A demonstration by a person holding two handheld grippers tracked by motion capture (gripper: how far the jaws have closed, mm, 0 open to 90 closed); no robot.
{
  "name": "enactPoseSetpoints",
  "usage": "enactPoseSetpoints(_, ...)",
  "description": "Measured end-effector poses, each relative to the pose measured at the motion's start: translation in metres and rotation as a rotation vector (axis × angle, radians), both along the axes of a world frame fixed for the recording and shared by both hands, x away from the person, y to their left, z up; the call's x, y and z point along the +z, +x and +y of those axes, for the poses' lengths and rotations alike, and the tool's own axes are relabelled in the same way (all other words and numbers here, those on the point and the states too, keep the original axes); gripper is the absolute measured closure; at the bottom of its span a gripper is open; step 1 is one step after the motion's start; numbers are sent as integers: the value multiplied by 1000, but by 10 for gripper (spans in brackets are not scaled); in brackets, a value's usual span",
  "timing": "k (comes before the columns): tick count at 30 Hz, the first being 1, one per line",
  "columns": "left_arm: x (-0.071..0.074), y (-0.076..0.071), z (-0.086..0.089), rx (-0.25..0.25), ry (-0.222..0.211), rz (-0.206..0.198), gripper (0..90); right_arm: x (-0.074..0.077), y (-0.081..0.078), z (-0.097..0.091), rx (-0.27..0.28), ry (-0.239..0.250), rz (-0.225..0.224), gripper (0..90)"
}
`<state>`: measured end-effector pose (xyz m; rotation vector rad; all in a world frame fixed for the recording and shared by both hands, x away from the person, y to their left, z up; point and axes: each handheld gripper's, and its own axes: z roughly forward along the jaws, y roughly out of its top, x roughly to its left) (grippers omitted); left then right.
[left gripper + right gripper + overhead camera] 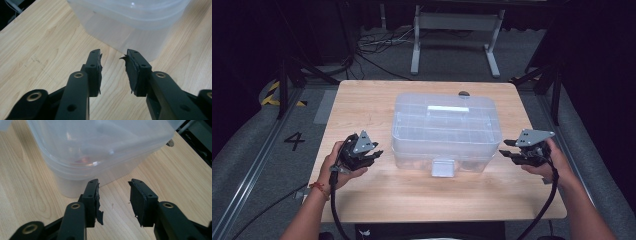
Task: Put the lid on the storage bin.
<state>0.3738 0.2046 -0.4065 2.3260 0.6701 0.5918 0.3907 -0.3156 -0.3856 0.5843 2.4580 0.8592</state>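
A clear plastic storage box (pixel 446 131) with a lid and a front latch (pixel 443 168) stands in the middle of the wooden table (pixel 362 105). My left gripper (pixel 376 154) sits just left of the box, held in a hand, its jaws apart with nothing between them. In the left gripper view the left gripper (pixel 113 56) points at the box's corner (pixel 130 30). My right gripper (pixel 504 152) is just right of the box, also open and empty. From the right gripper view the right gripper (pixel 113 182) faces the box's side (pixel 100 152).
A small dark object (pixel 464 93) lies at the table's far edge behind the box. A metal frame (pixel 457 35) and cables (pixel 377 45) stand on the floor beyond. Bare wood lies in front of the box.
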Motion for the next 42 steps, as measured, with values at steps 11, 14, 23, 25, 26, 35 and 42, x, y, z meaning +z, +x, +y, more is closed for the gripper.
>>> enactPoseSetpoints(11, -4, -8, 14, 72, 41, 4, 459, -9, -5, -10, -59, -21, -13, 428)
enactPoseSetpoints(14, -8, -10, 18, 86, 59, 17, 429, -13, -6, -13, -81, -22, -18, 385)
enactPoseSetpoints(23, -20, -15, 28, 131, 73, 40, 306, -23, -11, -23, -125, -12, -8, 296)
enactPoseSetpoints(25, -21, -17, 33, 126, 70, 55, 276, -27, -13, -25, -139, -1, -3, 282)
enactPoseSetpoints(26, -23, -18, 35, 124, 55, 54, 273, -29, -14, -27, -145, 4, -4, 280)
enactPoseSetpoints(35, -37, -29, 44, 136, 47, 76, 208, -47, -21, -41, -201, 34, 5, 271)
enactPoseSetpoints(42, -54, -37, 52, 150, 24, 105, 187, -58, -27, -51, -239, 66, 16, 259)
